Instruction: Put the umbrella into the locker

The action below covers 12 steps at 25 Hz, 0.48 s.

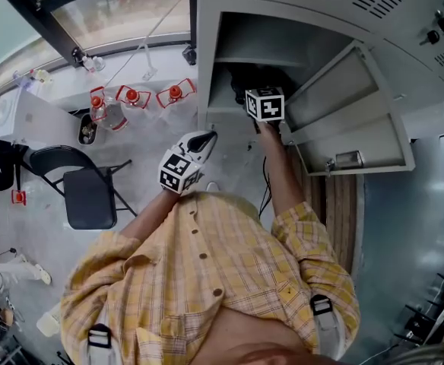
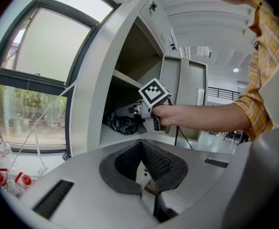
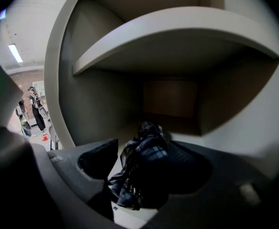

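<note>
A folded dark plaid umbrella (image 3: 149, 142) lies on the floor of an open grey locker (image 1: 223, 36) compartment, under a shelf (image 3: 177, 27). My right gripper (image 3: 146, 157) reaches into that compartment with its jaws spread on either side of the umbrella, the left pad clearly apart from it. In the left gripper view the umbrella (image 2: 123, 124) shows as a dark bundle just beyond the right gripper (image 2: 127, 111). My left gripper (image 1: 205, 138) hangs outside the locker, lower left of the opening, pads (image 2: 154, 159) closed together with nothing in them.
The locker door (image 1: 351, 105) swings open to the right of my right arm. A black folding chair (image 1: 85, 192) stands on the floor to the left, with red-capped bottles (image 1: 131, 97) near the window. A black cable (image 1: 266, 188) runs down below the locker.
</note>
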Tool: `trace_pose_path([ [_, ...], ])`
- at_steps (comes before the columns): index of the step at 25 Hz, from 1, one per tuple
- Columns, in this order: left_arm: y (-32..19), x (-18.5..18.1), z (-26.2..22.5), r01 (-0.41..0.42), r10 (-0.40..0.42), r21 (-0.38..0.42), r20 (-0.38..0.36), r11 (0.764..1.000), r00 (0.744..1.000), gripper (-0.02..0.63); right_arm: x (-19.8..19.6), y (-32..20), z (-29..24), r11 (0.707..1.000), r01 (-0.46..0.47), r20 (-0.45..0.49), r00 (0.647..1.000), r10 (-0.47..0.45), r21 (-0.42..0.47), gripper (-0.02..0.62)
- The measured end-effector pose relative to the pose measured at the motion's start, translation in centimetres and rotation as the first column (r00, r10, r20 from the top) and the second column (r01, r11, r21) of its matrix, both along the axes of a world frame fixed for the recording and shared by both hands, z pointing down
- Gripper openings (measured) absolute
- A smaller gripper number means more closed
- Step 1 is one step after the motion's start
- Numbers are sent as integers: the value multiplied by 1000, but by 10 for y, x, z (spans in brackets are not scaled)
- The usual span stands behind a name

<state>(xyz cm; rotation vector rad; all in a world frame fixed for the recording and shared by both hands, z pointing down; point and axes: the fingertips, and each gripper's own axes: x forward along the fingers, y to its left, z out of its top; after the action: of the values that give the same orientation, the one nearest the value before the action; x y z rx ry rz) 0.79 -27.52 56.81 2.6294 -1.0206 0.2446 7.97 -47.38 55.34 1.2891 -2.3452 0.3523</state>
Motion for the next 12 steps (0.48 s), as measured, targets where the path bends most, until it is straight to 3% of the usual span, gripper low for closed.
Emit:
trace_pose_path([
  [6, 6, 1, -1, -14, 14, -1, -3, 1000, 1000, 5, -1, 17, -16, 999, -2, 36, 999, 0, 45, 308],
  [8, 8, 1, -1, -14, 14, 1, -4, 1000, 1000, 5, -1, 23, -22, 998, -3, 51, 999, 0, 60, 253],
  [12, 11, 0, -3, -15, 15, 7, -2, 1000, 1000, 5, 2, 34, -29, 997, -19, 81, 997, 13, 77, 219],
])
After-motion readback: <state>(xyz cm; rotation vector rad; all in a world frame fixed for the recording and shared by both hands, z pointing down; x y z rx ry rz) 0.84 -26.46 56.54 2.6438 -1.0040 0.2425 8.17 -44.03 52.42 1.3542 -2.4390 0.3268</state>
